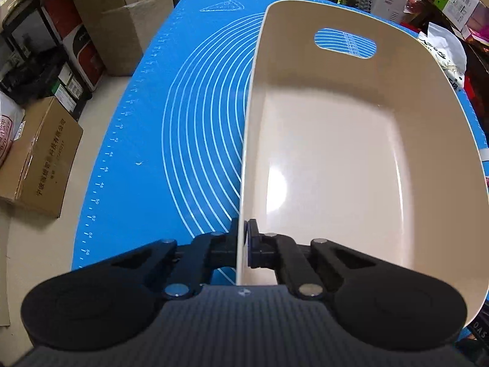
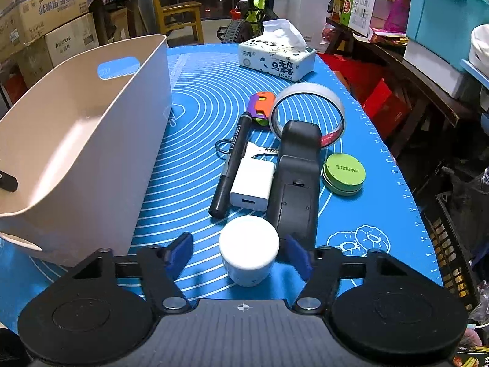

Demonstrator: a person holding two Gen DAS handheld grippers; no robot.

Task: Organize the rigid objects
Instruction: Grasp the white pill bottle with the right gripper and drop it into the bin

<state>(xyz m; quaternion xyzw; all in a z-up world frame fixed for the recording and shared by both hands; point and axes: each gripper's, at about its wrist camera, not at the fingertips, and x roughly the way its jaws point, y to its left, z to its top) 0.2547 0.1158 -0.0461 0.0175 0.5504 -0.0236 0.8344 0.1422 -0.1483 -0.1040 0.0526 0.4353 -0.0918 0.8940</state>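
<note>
A beige plastic bin (image 1: 351, 153) stands empty on the blue mat (image 1: 189, 122). My left gripper (image 1: 243, 244) is shut on the bin's near left wall. The bin also shows in the right wrist view (image 2: 91, 140), at the left. My right gripper (image 2: 241, 253) is open around a white jar (image 2: 249, 249), one finger on each side, apart from it. Beyond the jar lie a black marker (image 2: 232, 165), a white charger (image 2: 252, 183), a black handheld device (image 2: 296, 180), a green tin (image 2: 343, 172), a tape roll (image 2: 307, 113), an orange and purple toy (image 2: 261, 107) and keys (image 2: 259, 150).
A tissue pack (image 2: 276, 58) sits at the mat's far end. Cardboard boxes (image 1: 39, 156) stand on the floor left of the table. Shelves with boxes (image 2: 428, 46) and a crate (image 2: 452, 244) line the right side. A bicycle (image 2: 253, 21) stands behind the table.
</note>
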